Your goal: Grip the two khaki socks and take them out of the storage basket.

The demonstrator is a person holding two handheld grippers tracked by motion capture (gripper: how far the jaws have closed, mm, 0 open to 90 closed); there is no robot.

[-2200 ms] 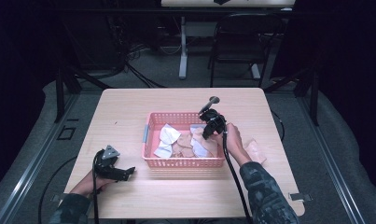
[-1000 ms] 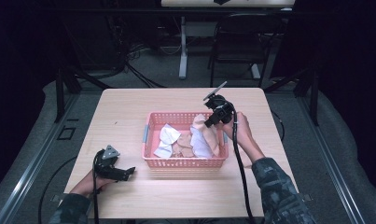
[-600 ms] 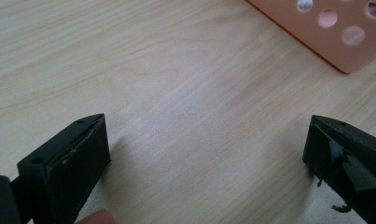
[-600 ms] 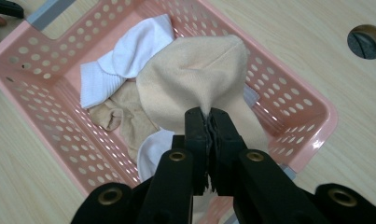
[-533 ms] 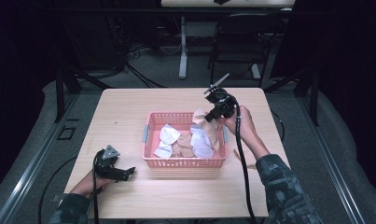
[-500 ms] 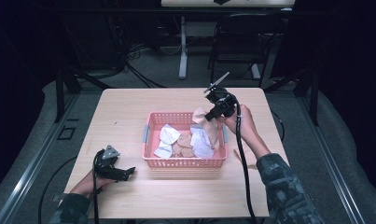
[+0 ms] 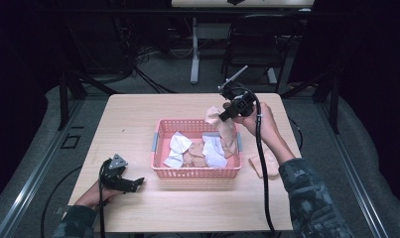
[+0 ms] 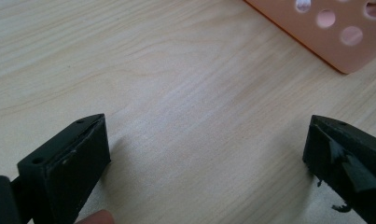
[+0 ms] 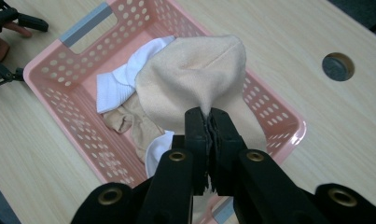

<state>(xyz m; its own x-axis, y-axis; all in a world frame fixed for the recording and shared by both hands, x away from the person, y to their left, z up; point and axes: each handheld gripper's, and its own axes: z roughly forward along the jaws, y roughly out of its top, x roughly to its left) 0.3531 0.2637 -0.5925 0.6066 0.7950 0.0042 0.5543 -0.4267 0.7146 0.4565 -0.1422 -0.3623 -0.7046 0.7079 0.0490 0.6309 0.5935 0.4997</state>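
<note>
A pink plastic basket (image 7: pixel 160 128) with round holes sits mid-table and holds several white and beige socks (image 7: pixel 197 151). My right gripper (image 7: pixel 223 117) hangs above the basket's far right corner, shut on a beige sock (image 7: pixel 227 133) that dangles into the basket. In the right gripper view the jaws pinch that beige sock (image 9: pixel 195 81) over the basket (image 9: pixel 55 74). My left gripper (image 7: pixel 138 183) rests low on the table left of the basket's near corner, jaws wide open with bare wood between its fingertips (image 8: pixel 69 163); the basket's corner (image 8: pixel 325 42) lies ahead.
Another beige sock (image 7: pixel 264 166) lies on the table to the right of the basket, beside the right forearm. A round cable hole (image 9: pixel 337 66) sits in the tabletop beyond the basket. A chair and table legs stand behind the table.
My right gripper has risen above the basket, lifting the beige sock higher out of the pile. The left gripper has stayed put.
</note>
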